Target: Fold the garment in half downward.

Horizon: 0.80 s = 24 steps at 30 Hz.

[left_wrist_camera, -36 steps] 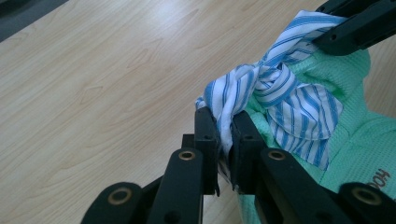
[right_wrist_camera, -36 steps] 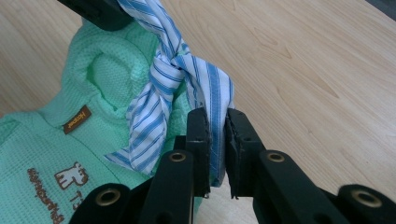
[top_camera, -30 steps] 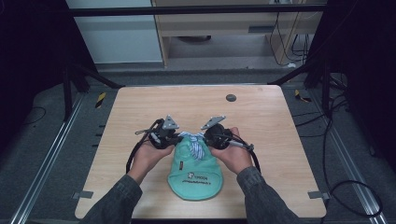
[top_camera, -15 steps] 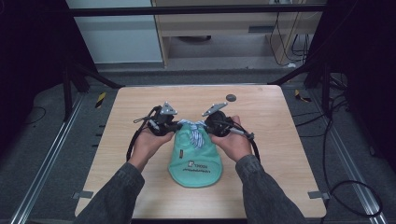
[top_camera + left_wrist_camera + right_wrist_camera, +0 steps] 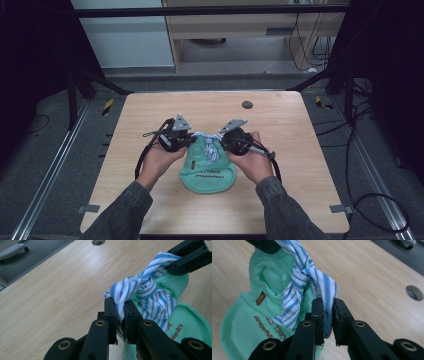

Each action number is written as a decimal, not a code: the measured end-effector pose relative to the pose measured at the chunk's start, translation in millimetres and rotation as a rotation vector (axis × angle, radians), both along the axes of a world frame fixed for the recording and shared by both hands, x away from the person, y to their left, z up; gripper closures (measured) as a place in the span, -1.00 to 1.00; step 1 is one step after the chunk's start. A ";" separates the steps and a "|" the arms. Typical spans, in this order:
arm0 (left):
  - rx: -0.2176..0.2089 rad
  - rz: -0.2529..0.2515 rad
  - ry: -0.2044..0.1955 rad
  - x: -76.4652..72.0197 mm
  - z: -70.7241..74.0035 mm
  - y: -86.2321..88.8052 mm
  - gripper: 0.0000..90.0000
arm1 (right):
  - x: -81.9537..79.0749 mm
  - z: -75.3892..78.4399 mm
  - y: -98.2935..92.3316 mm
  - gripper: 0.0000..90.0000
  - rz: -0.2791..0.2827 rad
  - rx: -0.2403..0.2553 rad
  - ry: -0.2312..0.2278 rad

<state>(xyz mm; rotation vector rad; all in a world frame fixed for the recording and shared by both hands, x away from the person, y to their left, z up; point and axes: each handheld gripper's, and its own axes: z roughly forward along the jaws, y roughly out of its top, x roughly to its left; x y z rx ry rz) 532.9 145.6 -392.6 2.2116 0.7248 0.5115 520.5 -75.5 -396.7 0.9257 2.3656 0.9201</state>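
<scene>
My left gripper [image 5: 120, 311] has its jaws drawn nearly together, pinching one end of the blue-and-white striped cloth strip [image 5: 147, 293] between the pads, with only the thickness of the fabric keeping them apart. My right gripper [image 5: 328, 311] stands the same way, its jaws narrow and clamped on the other end of that striped strip [image 5: 322, 287]. The strip runs from one pair of jaws to the other, and between them it is wound into a knot whose loose tail hangs down over the mint-green knitted cloth bag [image 5: 244, 322]. The bag's gathered neck sits right at the knot, just beyond my jaws in both gripper views, and its rounded body spreads out below on the pale wooden surface [image 5: 150, 200]. In the high view the bag [image 5: 207, 175] lies between my two hands near the middle of the surface, neck pointing away from me, with dark lettering printed across its front and a small brown tag near the neck. The fabric shows a fine waffle texture.
</scene>
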 end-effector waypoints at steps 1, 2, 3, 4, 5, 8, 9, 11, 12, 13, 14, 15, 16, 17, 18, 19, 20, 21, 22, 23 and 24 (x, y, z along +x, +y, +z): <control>-0.001 -0.008 0.007 -5.3 -5.4 0.2 0.85 | -6.4 -5.4 -0.9 0.78 0.005 0.002 0.001; 0.000 -0.010 0.005 -7.9 -8.0 0.5 0.85 | -9.2 -7.5 -1.4 0.78 0.007 0.002 0.000; 0.000 -0.010 0.005 -7.9 -8.0 0.5 0.85 | -11.5 -9.4 -1.8 0.78 0.009 0.003 0.001; 0.011 -0.016 0.010 -11.2 -12.1 1.3 0.85 | -13.2 -11.0 -2.2 0.78 0.012 0.001 0.004; 0.006 -0.014 0.012 -12.3 -13.6 1.6 0.85 | -14.3 -12.8 -2.4 0.78 0.013 0.003 0.005; 0.013 -0.016 0.008 -13.7 -15.3 2.4 0.85 | -15.0 -15.9 -2.6 0.77 0.015 0.004 0.010; 0.013 -0.016 0.008 -13.7 -15.3 2.4 0.85 | -14.9 -16.2 -2.4 0.77 0.016 0.005 0.010; 0.015 -0.017 0.012 -13.5 -15.7 4.2 0.85 | -15.0 -16.4 -1.7 0.77 0.020 0.005 0.013; 0.015 -0.017 0.012 -13.5 -15.7 4.2 0.85 | -15.0 -16.4 -1.7 0.77 0.020 0.005 0.013; 0.013 -0.015 0.015 -13.8 -16.7 5.1 0.85 | -15.1 -16.2 -1.0 0.76 0.022 0.005 0.012; 0.015 -0.015 0.015 -14.1 -17.3 5.5 0.85 | -15.1 -16.1 -0.7 0.76 0.023 0.002 0.014; 0.018 -0.012 0.016 -14.4 -18.2 5.7 0.84 | -15.2 -16.0 -0.5 0.76 0.022 0.002 0.013; 0.018 -0.012 0.016 -14.4 -18.2 5.7 0.83 | -15.2 -16.0 -0.5 0.76 0.022 0.002 0.013; 0.019 -0.010 0.014 -14.3 -19.6 6.1 0.83 | -14.9 -16.0 -0.2 0.75 0.022 -0.001 0.014; 0.020 -0.009 0.012 -14.2 -20.6 6.3 0.83 | -13.9 -16.2 0.5 0.74 0.023 -0.002 0.013; 0.018 -0.005 0.016 -13.5 -23.5 6.7 0.83 | -13.4 -16.4 1.0 0.74 0.023 -0.008 0.013; 0.019 -0.004 0.017 -13.2 -24.8 7.0 0.83 | -12.9 -17.1 1.5 0.74 0.025 -0.009 0.013; 0.019 -0.004 0.017 -13.2 -24.8 7.0 0.82 | -12.6 -17.9 1.8 0.73 0.026 -0.009 0.014; 0.024 -0.005 0.019 -13.0 -26.0 7.2 0.82 | -12.6 -17.9 1.8 0.73 0.026 -0.009 0.014; 0.023 -0.003 0.022 -13.3 -27.4 7.0 0.82 | -12.7 -18.3 2.0 0.73 0.023 -0.014 0.018; 0.025 -0.005 0.023 -13.5 -27.9 7.2 0.82 | -12.8 -18.8 2.1 0.73 0.025 -0.013 0.019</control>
